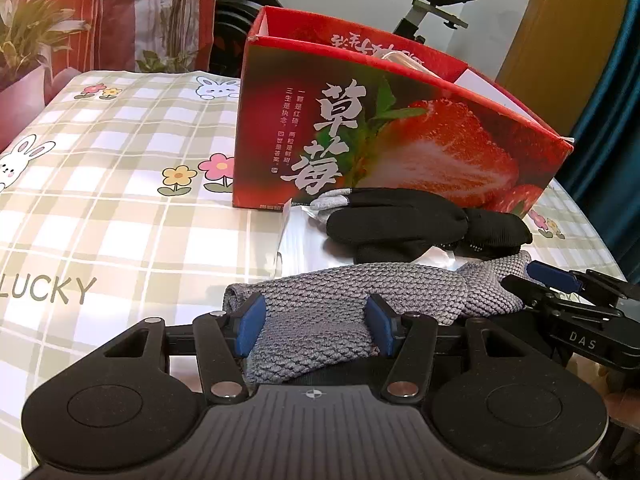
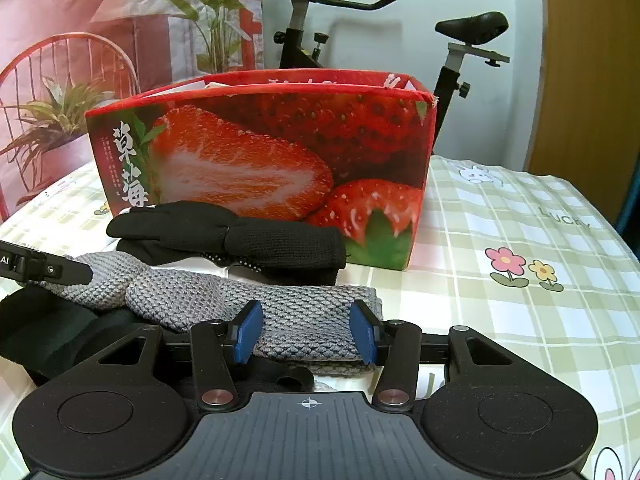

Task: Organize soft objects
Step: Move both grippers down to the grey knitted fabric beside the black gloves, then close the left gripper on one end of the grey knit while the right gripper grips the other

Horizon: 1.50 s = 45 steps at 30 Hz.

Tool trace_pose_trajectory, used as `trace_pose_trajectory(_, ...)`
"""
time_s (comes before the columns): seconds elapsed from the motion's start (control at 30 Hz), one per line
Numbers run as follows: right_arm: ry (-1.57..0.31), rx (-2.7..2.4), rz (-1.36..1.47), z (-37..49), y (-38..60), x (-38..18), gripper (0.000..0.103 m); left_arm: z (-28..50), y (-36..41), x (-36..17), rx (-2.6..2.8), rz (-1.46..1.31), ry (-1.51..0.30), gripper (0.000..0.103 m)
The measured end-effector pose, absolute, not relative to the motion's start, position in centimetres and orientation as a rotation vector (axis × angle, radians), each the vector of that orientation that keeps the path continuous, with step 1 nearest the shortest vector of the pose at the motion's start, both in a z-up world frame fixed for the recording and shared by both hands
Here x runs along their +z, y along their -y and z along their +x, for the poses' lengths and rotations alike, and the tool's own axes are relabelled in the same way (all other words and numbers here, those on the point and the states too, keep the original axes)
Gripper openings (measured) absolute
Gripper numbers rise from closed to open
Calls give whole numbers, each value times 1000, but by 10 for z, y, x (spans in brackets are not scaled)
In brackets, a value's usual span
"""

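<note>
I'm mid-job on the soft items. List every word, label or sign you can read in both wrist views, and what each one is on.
"草莓": large white characters on the strawberry box.
"LUCKY": printed on the checked tablecloth, and again, fainter, in the right wrist view.
"DAS": on the right gripper body, left wrist view.
"AI": on the left gripper's body at the right wrist view's edge, cut off.
Small columns of characters beside "草莓": too small to read.
Characters inside the box's far wall: partly hidden.

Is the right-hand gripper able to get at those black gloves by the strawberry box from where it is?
Probably yes. The right gripper straddles the grey knitted cloth; the black gloves lie just beyond, uncovered, with nothing between.
</note>
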State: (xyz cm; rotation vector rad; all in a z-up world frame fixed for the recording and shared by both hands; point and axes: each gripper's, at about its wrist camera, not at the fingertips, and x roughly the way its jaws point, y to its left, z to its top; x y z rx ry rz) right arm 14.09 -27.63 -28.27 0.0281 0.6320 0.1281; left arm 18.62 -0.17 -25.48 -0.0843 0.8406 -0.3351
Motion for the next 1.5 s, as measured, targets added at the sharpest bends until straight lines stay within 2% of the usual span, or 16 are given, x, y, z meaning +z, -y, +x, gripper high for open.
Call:
trace_pose_trajectory(0.47,-610,116,9,138,275,-283,47,184,0,-256,-337,-89,-825,59)
trace_pose_trajectory(0.67,-593,68,-33,136,270,-282,60,184,0,-256,-338,-89,-824,59)
trace_pose_trajectory(0.73,-603,55,-11,138,274,-283,69,184,0,-256,-338,-89,-824,59)
trace_pose_trajectory(1.13,-675,111,149,149,297,-289,71,183,0,-256,-338,-88,-822,59)
trace_pose_trajectory(1.2,-675,113,147,148,297,-289,71,183,0,-256,-338,-89,-821,59)
trace_pose_trajectory(1.27,-674,126,149,149,297,-290,65,183,0,-256,-338,-89,-821,59)
trace_pose_trajectory(1.37,-672,134,149,148,296,-289,62,183,0,-256,-339,-89,-821,59)
trace_pose_trajectory(1.5,-655,140,118,144,291,-287,52,183,0,-256,-339,-89,-820,59)
